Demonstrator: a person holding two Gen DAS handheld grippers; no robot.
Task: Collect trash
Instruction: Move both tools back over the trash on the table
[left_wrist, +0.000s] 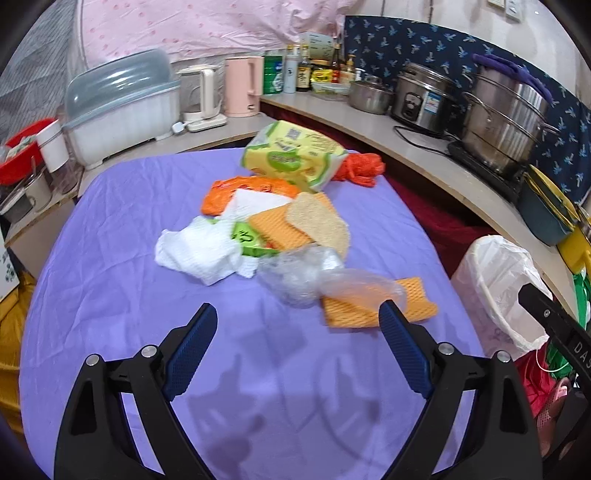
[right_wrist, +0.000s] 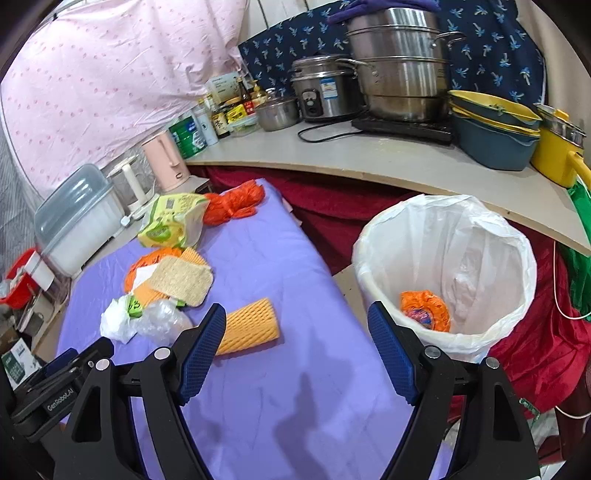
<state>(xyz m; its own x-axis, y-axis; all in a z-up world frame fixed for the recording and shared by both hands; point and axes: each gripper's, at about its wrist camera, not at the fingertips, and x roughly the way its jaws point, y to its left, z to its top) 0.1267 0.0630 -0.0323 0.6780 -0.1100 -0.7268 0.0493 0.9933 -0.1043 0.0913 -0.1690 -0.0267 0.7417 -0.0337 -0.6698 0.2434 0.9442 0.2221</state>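
A trash pile lies on the purple-covered table (left_wrist: 110, 295): white paper towel (left_wrist: 199, 251), clear plastic bag (left_wrist: 306, 277), orange foam net (left_wrist: 380, 306), beige sponge pad (left_wrist: 317, 221), yellow-green packet (left_wrist: 291, 155), orange bag (left_wrist: 360, 168). My left gripper (left_wrist: 297, 325) is open and empty, just short of the clear bag and foam net. My right gripper (right_wrist: 295, 325) is open and empty, over the table edge between the foam net (right_wrist: 251, 325) and the white-lined bin (right_wrist: 443, 266). An orange wrapper (right_wrist: 424, 310) lies inside the bin.
A curved counter (right_wrist: 369, 158) behind carries steel pots (right_wrist: 399, 62), a rice cooker (right_wrist: 325, 92), kettles, bottles and yellow-blue basins (right_wrist: 495, 125). A covered dish rack (left_wrist: 118, 107) stands at the left. Red cloth (right_wrist: 546, 332) lies around the bin.
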